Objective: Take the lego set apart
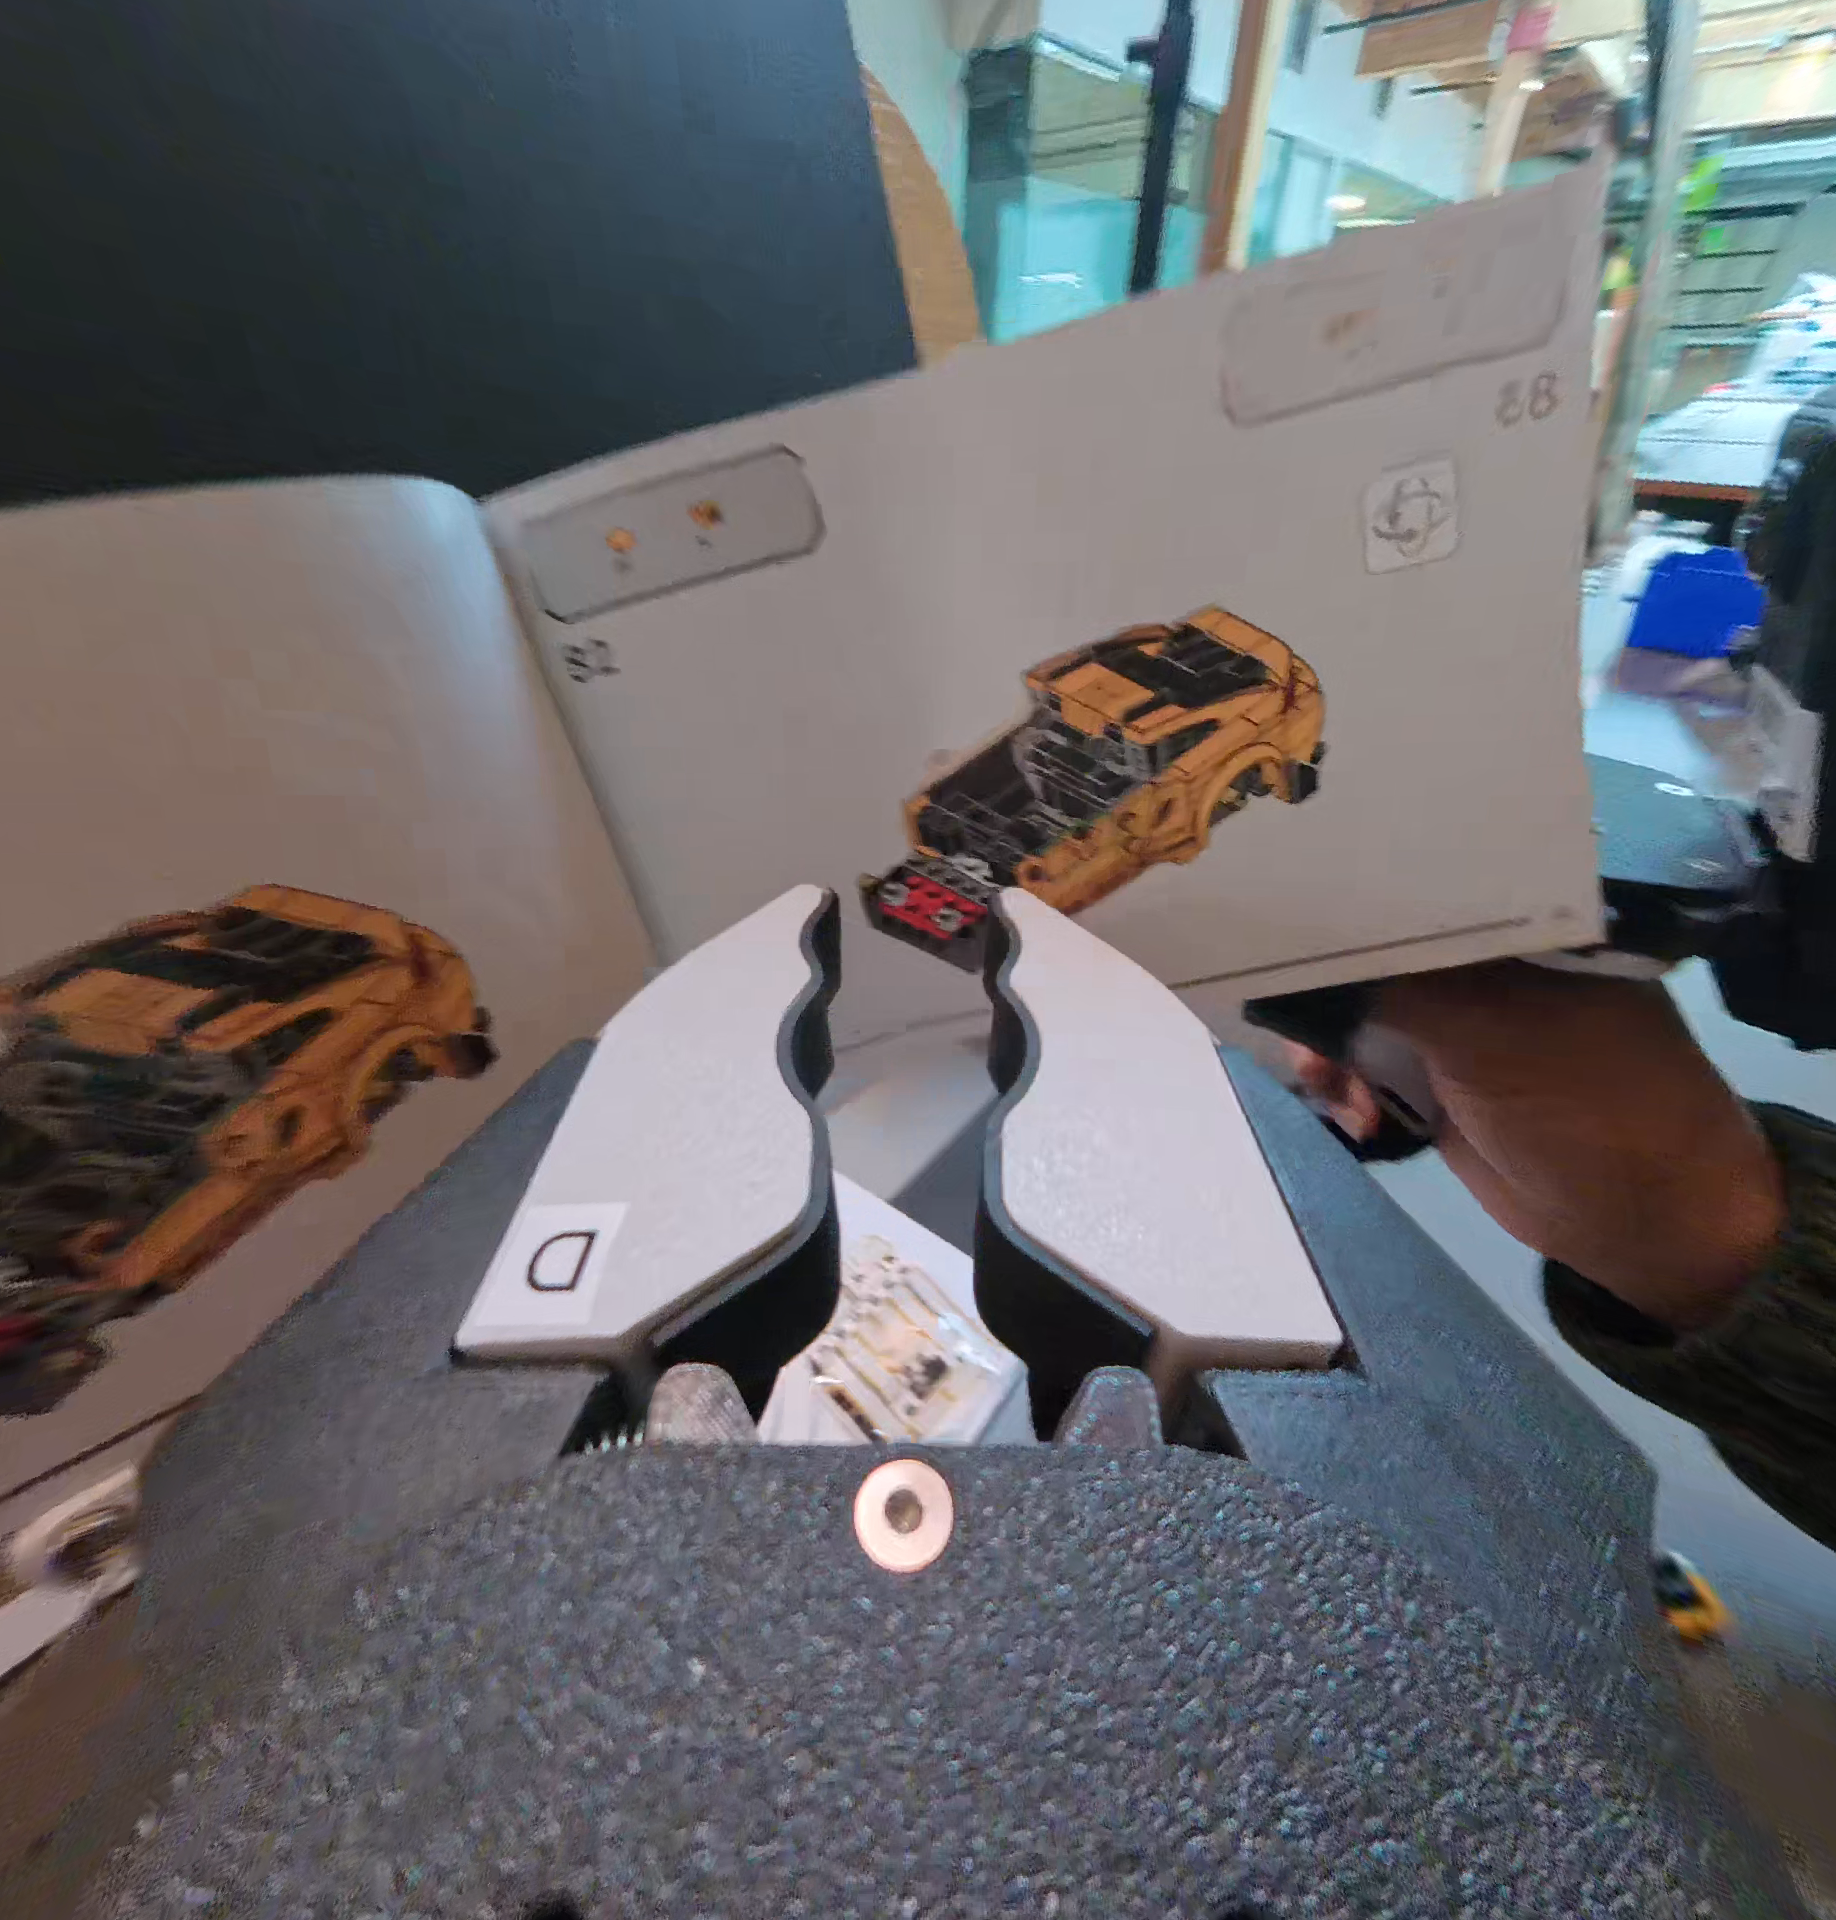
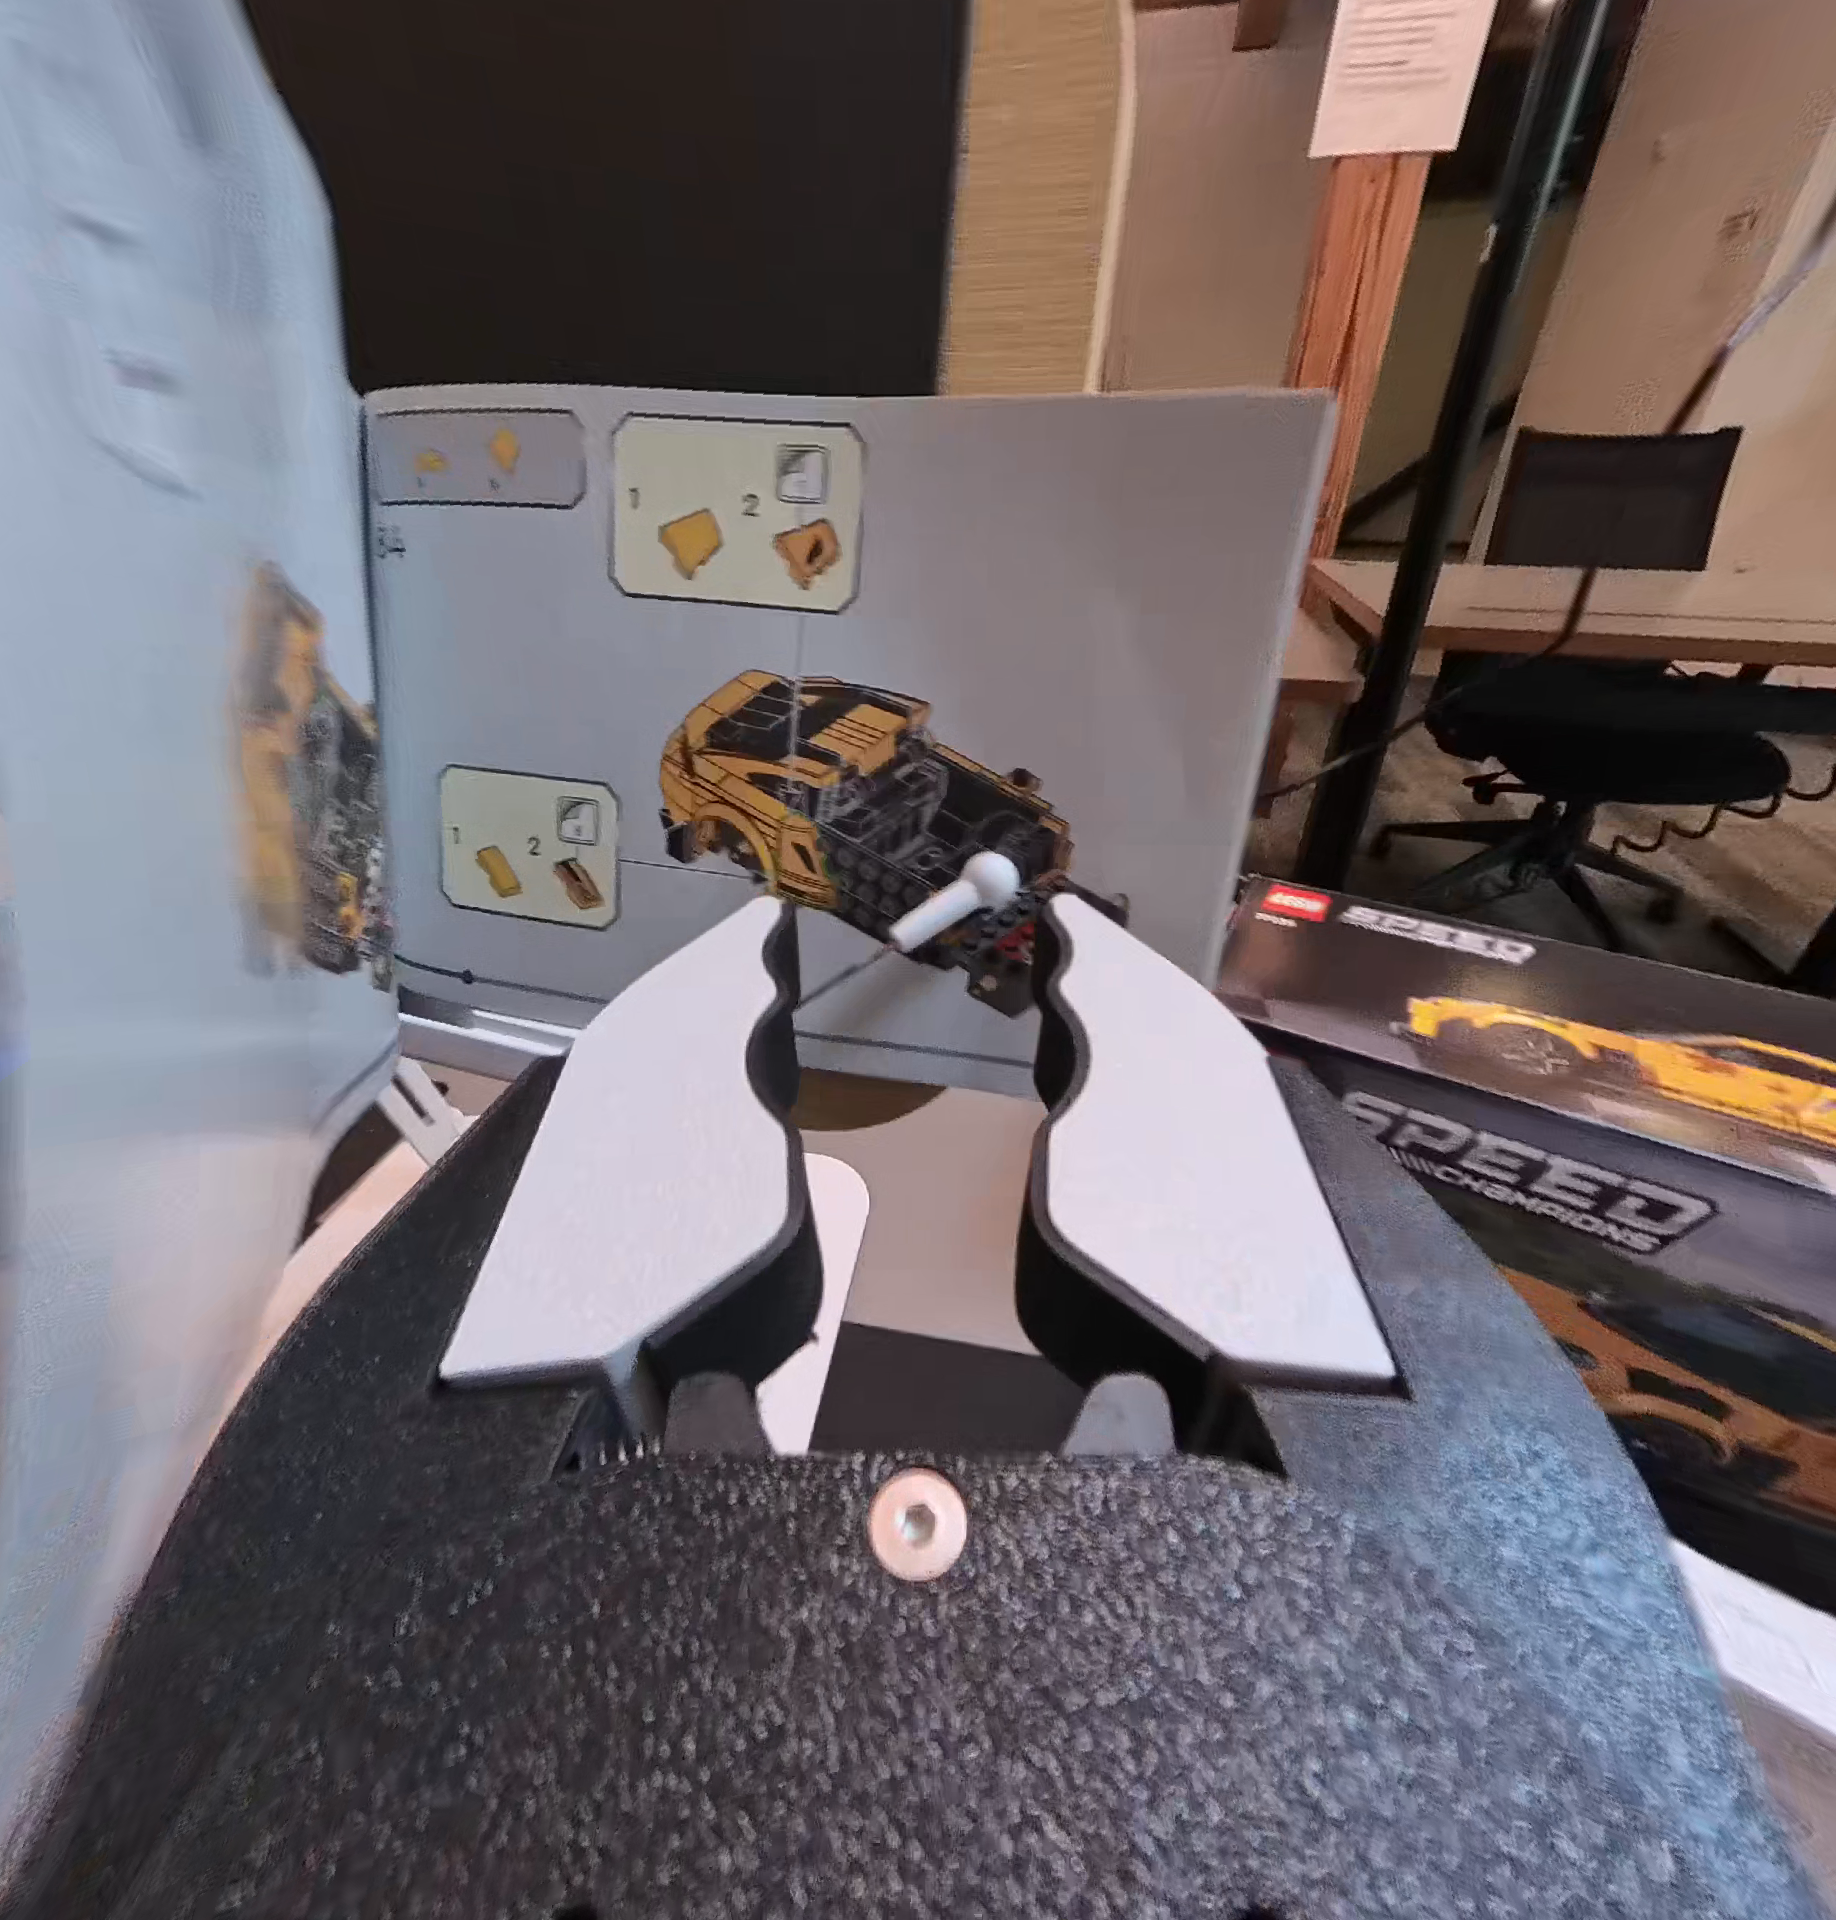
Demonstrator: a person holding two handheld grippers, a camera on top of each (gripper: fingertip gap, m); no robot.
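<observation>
Two grippers, left [image 1: 919, 925] and right [image 2: 909, 925], one instruction booklet [image 2: 1101, 623].

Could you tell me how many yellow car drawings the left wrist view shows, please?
2: a left-page drawing and a right-page drawing in the booklet; the tool may hide others.

Writing shows on a white sticker [image 1: 552, 1259] on the left gripper [image 1: 914, 914], small numbers on the open instruction booklet [image 2: 1101, 582], a logo and big words on the dark lego box [image 2: 1516, 1049], and tiny print on a hanging paper sheet [image 2: 1402, 73].
</observation>
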